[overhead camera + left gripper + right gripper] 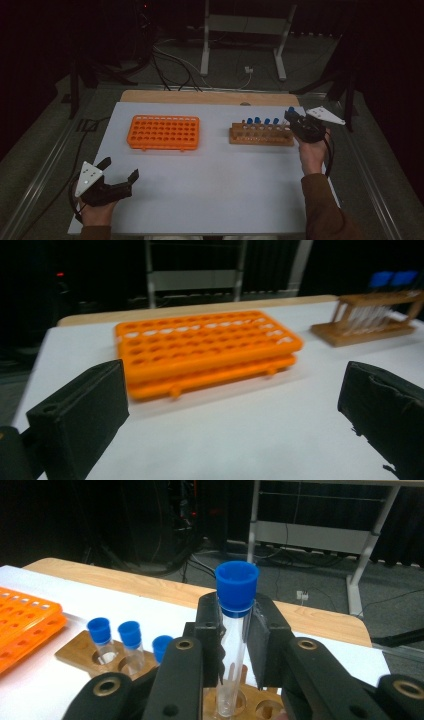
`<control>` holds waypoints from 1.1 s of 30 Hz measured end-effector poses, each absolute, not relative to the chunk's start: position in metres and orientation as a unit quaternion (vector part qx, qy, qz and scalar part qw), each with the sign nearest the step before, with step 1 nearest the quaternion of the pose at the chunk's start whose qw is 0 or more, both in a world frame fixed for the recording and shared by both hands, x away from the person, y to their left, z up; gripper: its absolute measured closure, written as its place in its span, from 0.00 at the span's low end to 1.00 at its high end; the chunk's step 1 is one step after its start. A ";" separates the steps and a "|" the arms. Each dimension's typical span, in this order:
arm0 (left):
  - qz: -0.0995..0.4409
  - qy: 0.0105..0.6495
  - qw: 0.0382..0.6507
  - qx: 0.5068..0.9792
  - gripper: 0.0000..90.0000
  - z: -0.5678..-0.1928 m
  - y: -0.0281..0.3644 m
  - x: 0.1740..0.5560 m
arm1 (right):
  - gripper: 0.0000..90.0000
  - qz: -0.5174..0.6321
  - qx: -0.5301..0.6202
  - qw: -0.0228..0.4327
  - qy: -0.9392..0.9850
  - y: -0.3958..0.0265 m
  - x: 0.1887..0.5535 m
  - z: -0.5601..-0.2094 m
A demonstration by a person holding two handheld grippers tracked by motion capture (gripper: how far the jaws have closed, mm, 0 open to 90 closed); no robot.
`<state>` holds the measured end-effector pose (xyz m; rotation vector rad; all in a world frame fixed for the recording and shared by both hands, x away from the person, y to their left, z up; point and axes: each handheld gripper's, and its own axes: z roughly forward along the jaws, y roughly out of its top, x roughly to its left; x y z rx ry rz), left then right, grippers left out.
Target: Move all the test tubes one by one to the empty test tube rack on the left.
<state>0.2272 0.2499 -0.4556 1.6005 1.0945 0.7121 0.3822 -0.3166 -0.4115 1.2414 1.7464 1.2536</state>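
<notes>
Right gripper [235, 645] pinching blue-capped test tube [234, 630], base barely above wooden rack [75, 652]; lift straight until clear, then carry upright toward orange rack [164, 132]; left gripper [120, 172] spread, idle.

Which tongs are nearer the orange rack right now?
Left. The left tongs sit open at the table's near edge, short of the orange rack. The right tongs are across the table, shut on a blue-capped tube over the wooden rack.
</notes>
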 end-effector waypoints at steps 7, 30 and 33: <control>0.299 0.421 0.512 0.686 0.01 -0.447 0.231 0.246 | 0.85 0.487 0.458 0.312 0.675 -0.310 0.374 -0.406; 0.246 0.370 0.548 0.708 0.01 -0.433 0.146 0.308 | 0.85 0.525 0.396 0.247 0.712 -0.246 0.359 -0.406; 0.247 0.359 0.547 0.715 0.01 -0.432 0.135 0.312 | 0.85 0.530 0.396 0.236 0.712 -0.239 0.360 -0.406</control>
